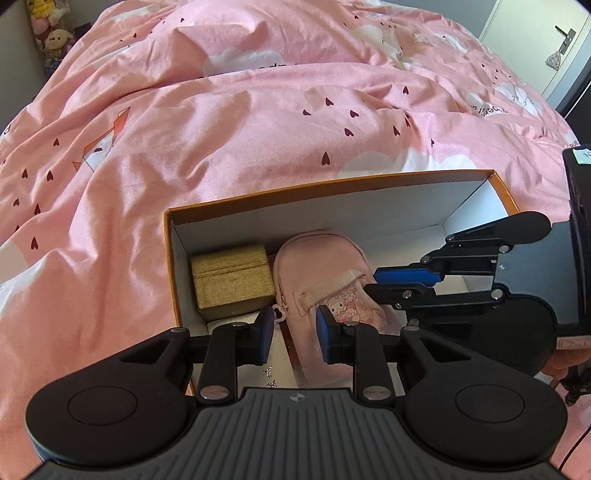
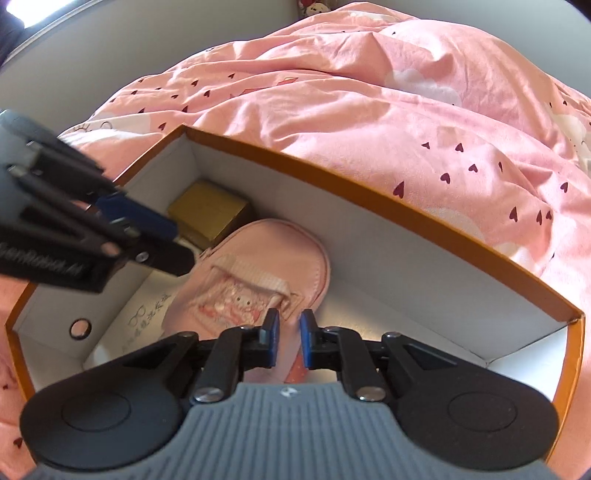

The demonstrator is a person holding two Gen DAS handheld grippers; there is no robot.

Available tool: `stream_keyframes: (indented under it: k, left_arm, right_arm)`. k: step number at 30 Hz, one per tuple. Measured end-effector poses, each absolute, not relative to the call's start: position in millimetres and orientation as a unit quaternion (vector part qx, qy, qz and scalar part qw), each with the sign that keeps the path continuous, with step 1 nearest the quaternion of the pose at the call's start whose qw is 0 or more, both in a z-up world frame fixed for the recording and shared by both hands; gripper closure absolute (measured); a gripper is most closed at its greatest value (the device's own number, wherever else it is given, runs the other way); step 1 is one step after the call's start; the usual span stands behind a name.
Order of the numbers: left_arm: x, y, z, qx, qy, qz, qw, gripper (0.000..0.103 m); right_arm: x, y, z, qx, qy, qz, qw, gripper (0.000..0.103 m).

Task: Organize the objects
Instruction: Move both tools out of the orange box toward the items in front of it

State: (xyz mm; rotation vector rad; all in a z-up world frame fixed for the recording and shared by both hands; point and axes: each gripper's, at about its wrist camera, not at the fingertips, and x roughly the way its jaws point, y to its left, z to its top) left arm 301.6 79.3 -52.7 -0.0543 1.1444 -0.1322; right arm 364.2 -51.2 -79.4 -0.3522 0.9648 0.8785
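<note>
Soft toys (image 1: 51, 33) sit at the far left edge past the bed (image 1: 258, 122), whose pink quilt with dark hearts fills the background. An open box (image 1: 332, 181), orange outside and white inside, lies on the quilt. At its left end stands a gold case (image 1: 232, 278), just beside a pink pouch (image 1: 325, 266) that lies flat on the box floor, roughly in the middle. The pouch has a zip round its edge, a ribbed strap and a cartoon print on its front pocket. Under the pouch and case lies a white card (image 2: 147, 314) with faint printing too small to read.

The left gripper (image 1: 295, 332) hangs over the near end of the pouch, jaws narrow with a gap; its left pad hides part of a small zip charm, and whether the pads touch the pouch I cannot tell. The right gripper (image 2: 289, 341) reaches in from the right, its jaws nearly together over the pouch's near edge with a slim gap, gripping nothing visibly. A door (image 1: 565, 40) with a handle shows at far right.
</note>
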Motion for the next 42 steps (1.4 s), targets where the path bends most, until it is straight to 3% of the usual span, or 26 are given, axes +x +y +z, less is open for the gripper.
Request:
stream_keyframes:
  k: [7,16,20,25,27,33,42]
  left_arm:
    - [273.4,72.1,-43.8,-0.046,0.499,-0.054,0.864,0.073]
    - [211.1,42.0,-10.3,-0.072,0.425,-0.037,0.901,0.073]
    - [181.6,33.6,-3.7,-0.079,0.41,-0.036,0.908,0.072]
    - [145.6,25.6,1.2,-0.074,0.389,-0.046,0.917,0.06]
    - [133.6,23.4,-0.1,-0.069,0.388,-0.048,0.918,0.059]
    - [107.1,20.6,-17.0,-0.069,0.402,-0.052,0.911,0.059]
    - [86.2,26.6,-40.0,-0.09,0.449,-0.064,0.887,0.059]
  right_arm:
    - [363.7,-51.4,-76.2,-0.155,0.447,0.396,0.787,0.09]
    - [309.6,-78.0,-32.7,-0.131,0.397,0.395,0.818,0.088]
    - [277.0,-98.8,-12.9,-0.096,0.378,0.393,0.833,0.072]
    - [232.9,-121.5,-0.3,-0.079,0.346,0.371,0.858,0.07]
    - [216.0,-130.4,0.3,-0.068,0.34,0.362,0.865,0.056]
    - [177.2,-145.5,-9.1,-0.06,0.359,0.333,0.87,0.045]
    - [148.1,-156.7,-29.6,-0.055,0.404,0.312,0.858,0.044]
